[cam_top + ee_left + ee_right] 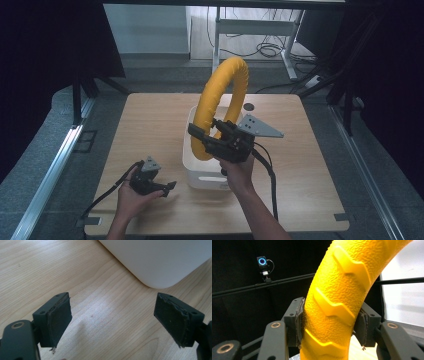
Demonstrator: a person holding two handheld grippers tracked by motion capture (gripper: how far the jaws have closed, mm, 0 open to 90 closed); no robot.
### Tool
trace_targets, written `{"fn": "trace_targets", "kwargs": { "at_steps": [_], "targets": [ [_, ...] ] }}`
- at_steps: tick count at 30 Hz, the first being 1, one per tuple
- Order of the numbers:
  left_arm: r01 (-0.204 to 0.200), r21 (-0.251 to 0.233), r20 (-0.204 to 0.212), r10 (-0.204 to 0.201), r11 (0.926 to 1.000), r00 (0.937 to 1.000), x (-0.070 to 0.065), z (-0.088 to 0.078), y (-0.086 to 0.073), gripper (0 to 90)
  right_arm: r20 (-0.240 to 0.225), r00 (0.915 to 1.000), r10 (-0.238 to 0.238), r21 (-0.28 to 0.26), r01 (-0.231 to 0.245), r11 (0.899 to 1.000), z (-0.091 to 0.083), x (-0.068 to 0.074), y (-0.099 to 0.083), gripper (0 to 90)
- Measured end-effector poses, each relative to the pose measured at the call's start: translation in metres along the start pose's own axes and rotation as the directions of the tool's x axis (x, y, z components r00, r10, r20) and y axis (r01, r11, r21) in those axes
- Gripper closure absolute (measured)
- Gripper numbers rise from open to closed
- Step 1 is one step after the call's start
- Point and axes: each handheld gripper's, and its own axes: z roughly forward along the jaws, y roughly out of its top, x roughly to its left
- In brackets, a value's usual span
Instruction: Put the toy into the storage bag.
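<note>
A large yellow ring (pixel 220 100) with a ridged, tyre-like surface (pixel 337 297) stands upright over a white bin (pixel 200 172) in the middle of the wooden table (pixel 150 125). My right gripper (pixel 212 137) is shut on the ring's lower left part, and in the right gripper view both pads (pixel 299 320) press into its sides. My left gripper (pixel 167 189) rests low at the table's front left, held in a hand, jaws open and empty. The left gripper view has its pads (pixel 60 320) wide apart over bare wood, with the bin's rounded corner (pixel 160 267) just ahead.
Dark curtains flank the table on both sides. Beyond the far edge stand a desk frame (pixel 255 30) and loose cables on the floor. A small black disc (pixel 248 106) lies on the table behind the bin. A small camera with a blue light (pixel 262 263) hangs on a dark rail.
</note>
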Motion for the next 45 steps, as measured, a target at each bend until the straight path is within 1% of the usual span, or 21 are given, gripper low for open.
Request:
{"fn": "trace_targets", "kwargs": {
  "at_steps": [4,6,11,18,19,22,25,32,35,37,38,39,45],
  "targets": [
    [-0.001,0.003,0.000,0.001,1.0000,1.0000,0.000,0.001,0.000,14.7,0.004,1.0000,0.000,0.008,0.000,1.000,0.001,0.000,-0.005,47.7],
    [0.000,0.003,0.001,0.000,1.0000,1.0000,0.000,0.001,0.000,14.7,0.005,0.9999,0.011,0.006,-0.011,1.000,0.003,0.001,-0.008,47.7],
    [-0.002,0.003,0.000,0.002,1.0000,1.0000,0.000,0.001,0.000,14.7,0.005,0.9998,0.018,0.017,-0.018,1.000,0.005,0.000,-0.014,47.7],
    [0.001,0.010,0.004,-0.001,1.0000,1.0000,-0.001,0.002,0.000,14.8,0.005,0.9994,0.034,0.018,-0.034,0.999,0.005,0.000,-0.020,47.6],
    [0.001,0.008,0.004,-0.001,1.0000,1.0000,-0.001,0.002,0.000,14.7,0.007,0.9995,0.030,0.025,-0.031,0.999,0.005,0.000,-0.021,47.7],
    [0.000,0.009,0.002,0.000,1.0000,1.0000,-0.001,0.003,0.000,14.8,0.011,0.9990,0.042,0.017,-0.043,0.999,0.005,0.000,-0.024,47.6],
    [-0.001,0.010,0.003,0.001,0.9999,1.0000,-0.001,0.003,0.000,14.7,0.012,0.9987,0.050,0.023,-0.050,0.998,0.005,-0.001,-0.028,47.6],
    [-0.001,0.012,0.004,0.001,0.9999,1.0000,-0.001,0.003,-0.001,14.8,0.015,0.9973,0.072,0.036,-0.073,0.997,0.006,-0.004,-0.038,47.5],
    [-0.002,0.012,0.004,0.002,0.9999,1.0000,-0.001,0.003,-0.001,14.7,0.021,0.9973,0.070,0.040,-0.071,0.997,0.006,-0.005,-0.041,47.5],
    [-0.002,0.013,0.003,0.002,0.9999,1.0000,-0.001,0.003,-0.001,14.8,0.024,0.9969,0.074,0.039,-0.075,0.996,0.006,-0.007,-0.042,47.5],
    [-0.002,0.013,0.003,0.002,0.9999,1.0000,-0.001,0.004,-0.001,14.8,0.021,0.9970,0.075,0.050,-0.076,0.996,0.004,-0.008,-0.042,47.5],
    [-0.002,0.013,0.003,0.002,0.9999,1.0000,-0.001,0.004,-0.001,14.7,0.022,0.9966,0.079,0.050,-0.080,0.996,0.004,-0.008,-0.043,47.5],
    [-0.004,0.015,0.006,0.004,0.9999,1.0000,-0.001,0.004,-0.001,14.8,0.039,0.9951,0.091,0.056,-0.093,0.994,0.003,-0.014,-0.050,47.4]
  ]
}}
